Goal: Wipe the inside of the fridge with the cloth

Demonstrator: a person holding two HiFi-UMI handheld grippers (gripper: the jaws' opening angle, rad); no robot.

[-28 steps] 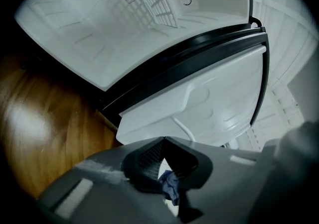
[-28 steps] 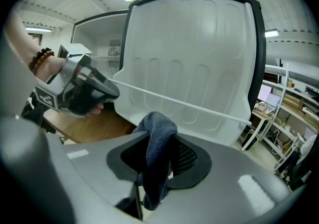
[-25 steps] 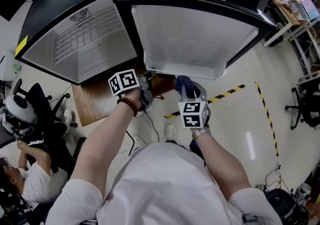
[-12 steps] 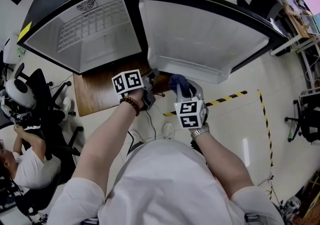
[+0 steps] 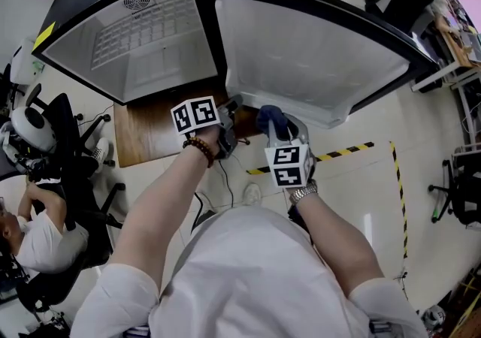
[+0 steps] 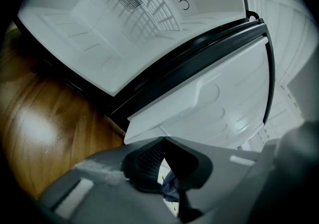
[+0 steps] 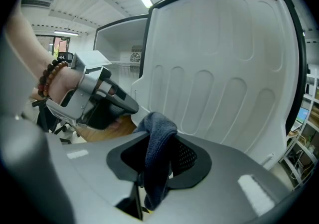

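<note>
One small fridge [image 5: 113, 66] stands open on a wooden tabletop [image 5: 146, 137], seen from above the person's head. Its white cavity is at the left, with one wire shelf [image 5: 146, 25] and one round vent [image 5: 137, 1]. Its single door [image 5: 308, 51] is swung wide to the right, its white inner lining facing the person.

Two arms reach forward, each hand holding one pair of tongs with one marker cube on top. This makes two cubes: the left [image 5: 195, 115] and the right [image 5: 288, 165]. A beaded bracelet [image 5: 199, 150] circles the left wrist and a metal watch [image 5: 303, 194] the right.

The left tongs [image 6: 165, 163] are pressed together with nothing in them, and they point at the lower corner of the door. The right tongs [image 7: 160, 161] pinch the one dark blue cloth [image 7: 159, 133], which folds over the top of the pads and hangs down between them. The cloth sits just below the door's lower edge and outside the cavity.

One strip of yellow-and-black tape [image 5: 346, 150] crosses the pale floor at the right. One seated person [image 5: 37, 246] shows at the left edge.

Compared with a second ago, both grips are unchanged. The right tongs have drifted slightly nearer the left pair. The fridge sits a little differently in the frame.
</note>
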